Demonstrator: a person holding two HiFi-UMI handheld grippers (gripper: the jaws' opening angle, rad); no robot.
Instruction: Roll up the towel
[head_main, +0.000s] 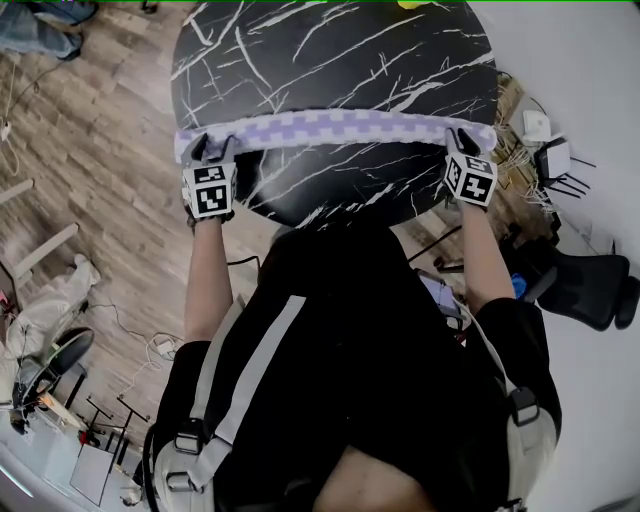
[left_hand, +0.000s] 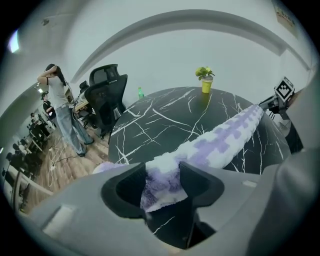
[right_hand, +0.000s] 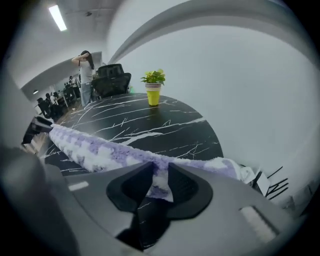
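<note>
A lilac-and-white checked towel (head_main: 340, 130) lies as a long narrow roll across the near part of the round black marble table (head_main: 330, 60). My left gripper (head_main: 212, 150) holds the roll's left end, and in the left gripper view the towel (left_hand: 225, 140) fills the gap between the jaws of that gripper (left_hand: 162, 175). My right gripper (head_main: 462, 143) holds the right end. In the right gripper view a fold of the towel (right_hand: 100, 150) is pinched between the jaws of the right gripper (right_hand: 159, 175). Both ends sit near the table's front edge.
A plant in a yellow pot (left_hand: 206, 82) stands at the table's far side. A black office chair (left_hand: 105, 95) and a standing person (left_hand: 62, 110) are beyond the table on the left. Another chair (head_main: 590, 290) and cables lie to the right on the floor.
</note>
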